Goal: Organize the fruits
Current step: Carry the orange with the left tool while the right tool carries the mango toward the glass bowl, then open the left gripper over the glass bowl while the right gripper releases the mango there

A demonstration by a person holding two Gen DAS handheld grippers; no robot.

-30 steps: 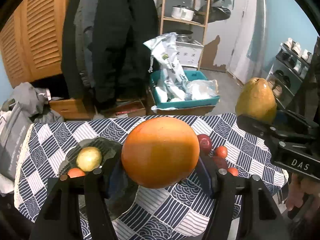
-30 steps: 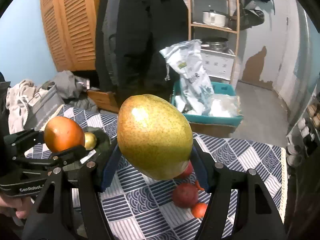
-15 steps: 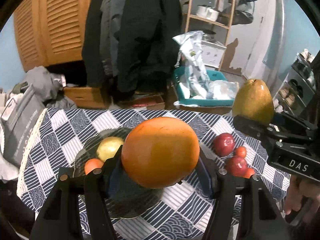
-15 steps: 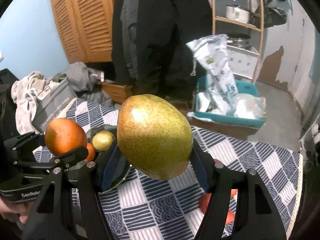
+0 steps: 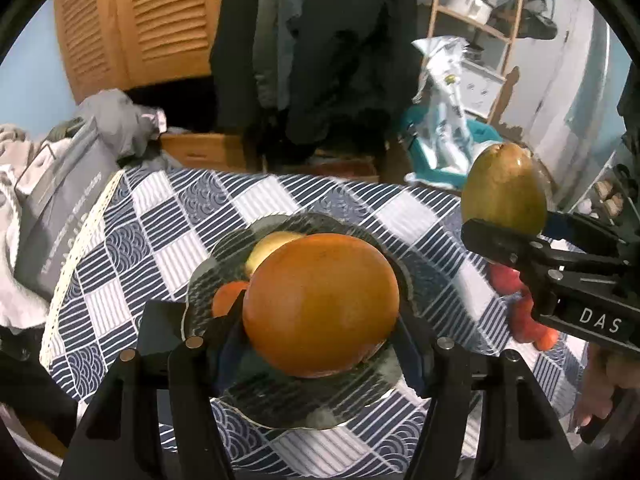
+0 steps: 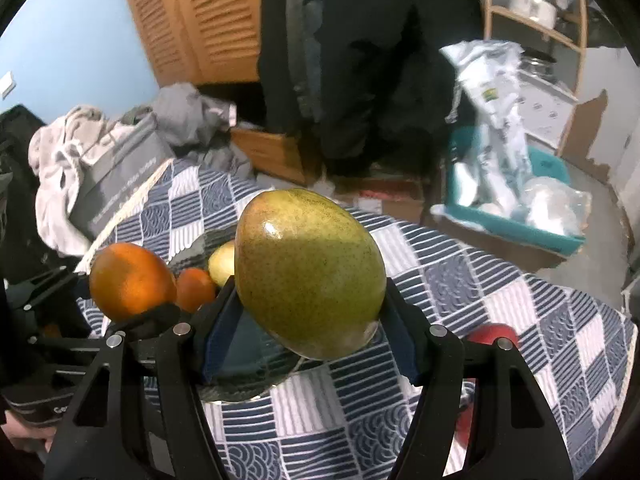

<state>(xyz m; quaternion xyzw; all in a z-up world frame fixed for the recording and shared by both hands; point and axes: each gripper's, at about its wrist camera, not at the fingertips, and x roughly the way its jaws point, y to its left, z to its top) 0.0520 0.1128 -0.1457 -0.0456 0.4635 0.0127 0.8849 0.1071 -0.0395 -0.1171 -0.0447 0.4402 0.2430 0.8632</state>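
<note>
Left gripper (image 5: 316,344) is clamping the big orange (image 5: 320,306) over the dark plate (image 5: 360,404), right gripper (image 6: 308,336) is gripping the mango (image 6: 310,274) just right of it; yellow fruit (image 5: 272,246) and small orange (image 5: 226,300) already sitting on the plate, red fruits (image 5: 520,304) right of it probably remaining.
</note>
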